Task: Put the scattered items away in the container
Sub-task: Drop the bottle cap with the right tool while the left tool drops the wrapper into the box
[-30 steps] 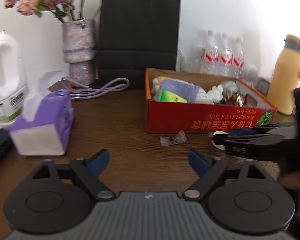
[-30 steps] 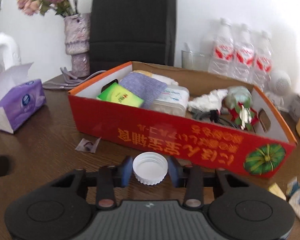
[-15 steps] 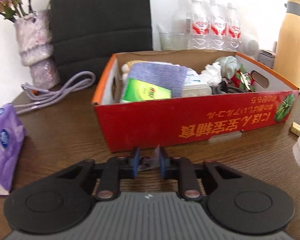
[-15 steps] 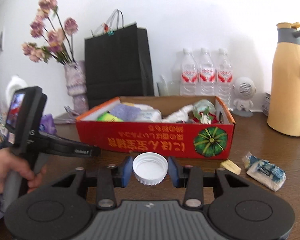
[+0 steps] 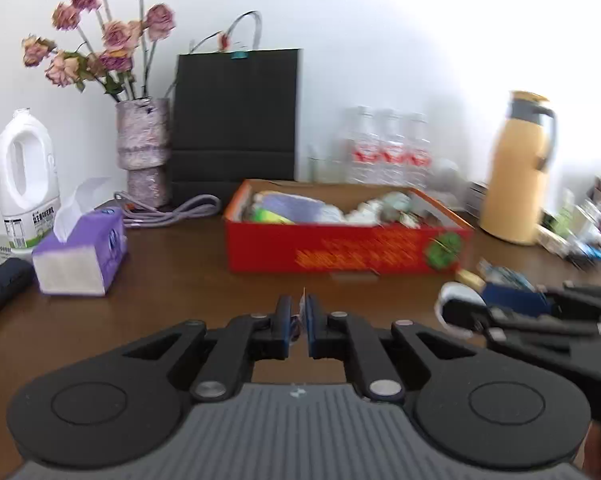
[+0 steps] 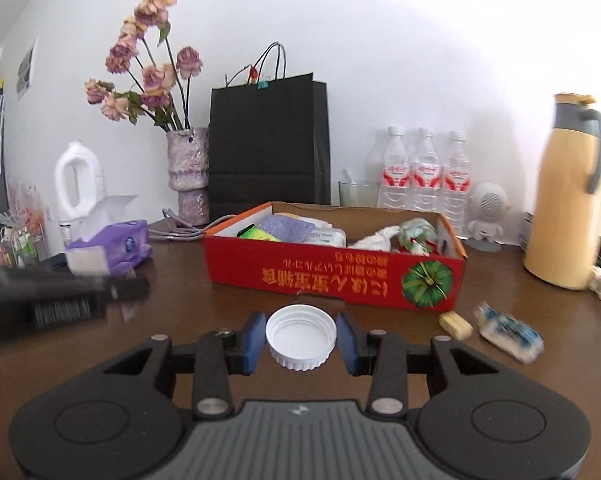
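A red cardboard box (image 5: 340, 252) (image 6: 332, 276) with several items inside stands mid-table. My left gripper (image 5: 296, 320) is shut on a small clear wrapper scrap (image 5: 302, 300), held back from the box front. My right gripper (image 6: 300, 338) is shut on a white bottle cap (image 6: 300, 336), also in front of the box. The cap also shows in the left wrist view (image 5: 454, 298), at the tip of the right gripper. A small yellow packet (image 6: 455, 325) and a blue-white packet (image 6: 508, 334) lie on the table right of the box.
A purple tissue box (image 5: 80, 252), white jug (image 5: 26, 176), flower vase (image 5: 142, 152) and grey cable (image 5: 172, 210) are at the left. A black paper bag (image 5: 236, 116) and water bottles (image 6: 424, 176) stand behind. A yellow thermos (image 6: 568, 196) stands at the right.
My left gripper closed on the wrapper scrap by the box and has pulled back and up with it. My right gripper has kept the cap and drawn back from the box.
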Motion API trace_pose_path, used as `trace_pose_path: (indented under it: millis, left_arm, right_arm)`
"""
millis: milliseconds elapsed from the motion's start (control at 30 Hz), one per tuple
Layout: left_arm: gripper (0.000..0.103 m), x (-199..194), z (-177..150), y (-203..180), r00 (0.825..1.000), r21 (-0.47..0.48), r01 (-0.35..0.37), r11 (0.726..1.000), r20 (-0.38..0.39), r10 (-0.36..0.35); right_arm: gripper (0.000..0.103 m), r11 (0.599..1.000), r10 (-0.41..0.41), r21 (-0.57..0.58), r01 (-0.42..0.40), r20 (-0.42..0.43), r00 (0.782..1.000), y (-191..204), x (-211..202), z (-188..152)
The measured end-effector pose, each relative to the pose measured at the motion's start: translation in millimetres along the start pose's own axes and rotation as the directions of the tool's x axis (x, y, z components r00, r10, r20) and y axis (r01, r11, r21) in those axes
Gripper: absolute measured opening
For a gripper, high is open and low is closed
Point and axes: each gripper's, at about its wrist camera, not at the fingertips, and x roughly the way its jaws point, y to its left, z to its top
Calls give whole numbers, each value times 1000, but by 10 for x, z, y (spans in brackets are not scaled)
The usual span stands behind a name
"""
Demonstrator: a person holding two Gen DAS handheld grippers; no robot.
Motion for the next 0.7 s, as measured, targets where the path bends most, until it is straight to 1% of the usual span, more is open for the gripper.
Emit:
trace_pose_path:
  millis: [133,200,300,367,433,500,567,633,700]
  left_arm:
    - [8,-414,-204,-225,996,62,31,998,86,-36]
    - [8,-585,-314,-322,992,98,46,994,113,-57]
    - [8,-766,-447,-396,989,104,69,992,124,-82]
    - [8,-837,-478,-422,987,111,78,991,132,-92]
    - [8,-911,-493,-418,983,108,74,991,157,-91]
    - [8,-940,-467,-405,979,96,63,993,188,-80]
    - [8,-897,-376,-383,977,88,61,994,200,-77]
    - [8,-771,-185,-338,973,65,82,994,212,-94]
    - [8,-549,136,-275,964,38,112,993,237,-118]
  right_arm:
    - [38,998,-43,38,44,-31,999,85,-427,-225]
    - [38,997,-48,59,49,-26,999,127,-634,-346]
    - [38,995,-75,64,75,9,997,185,-917,-505]
    - [38,994,-81,72,77,47,996,181,-1069,-575]
    - [38,994,-89,75,82,94,992,165,-1182,-606]
    - [38,993,-103,78,93,136,985,152,-1246,-597]
    - [38,992,-116,72,106,157,981,139,-1242,-548]
    - [38,992,-121,65,112,160,980,91,-1158,-421]
    - [38,993,-112,65,102,183,977,-15,-1041,-197]
